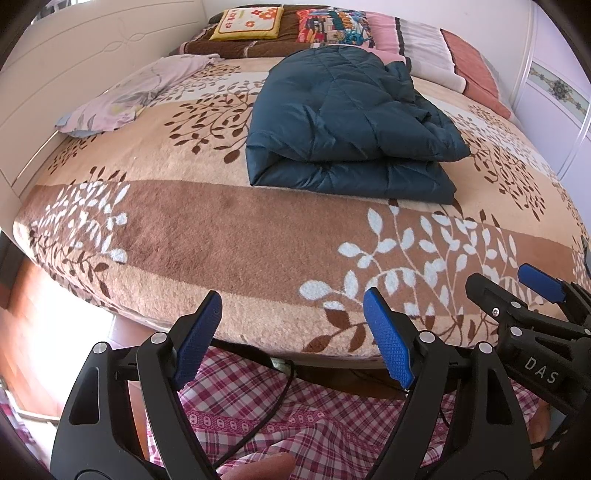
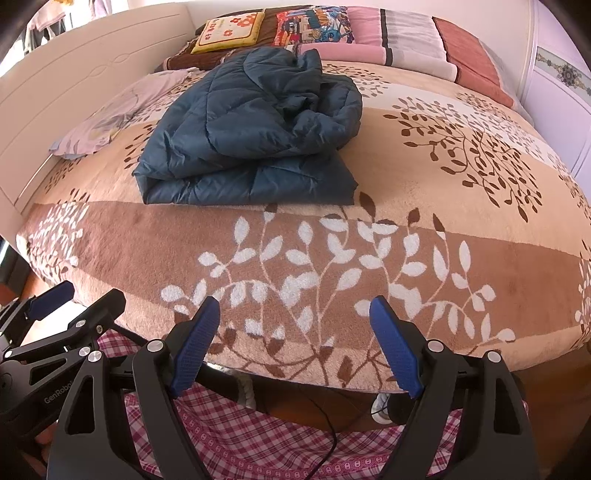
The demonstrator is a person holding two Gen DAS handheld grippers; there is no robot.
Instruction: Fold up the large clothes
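**Folded jacket on the bed, both grippers empty**

The jacket [image 1: 351,125] lies folded in a thick bundle on the blanket [image 1: 207,236], which covers the bed. In the left wrist view it is at about 12 o'clock, a little toward 1; in the right wrist view it sits at about 11 o'clock. Its upper layer is puffy and wrinkled (the lower layer looks flatter).

The left gripper [image 1: 293,334] hangs over the near edge of the bed at 6 o'clock, well apart from the jacket. Its jaws stand wide and nothing is between them. The right gripper [image 2: 293,341] is in the same posture, jaws wide and empty. Each gripper shows in the other's view: the right one at 4 o'clock, the left one at 8 o'clock.

A lilac cloth [image 1: 129,96] lies at 10 o'clock near the white headboard [image 1: 66,66]. Pillows [image 1: 247,24] are stacked at 12 o'clock at the far side. Under the grippers there is checked fabric [image 1: 295,413] with a black cable [image 1: 273,406] across it.
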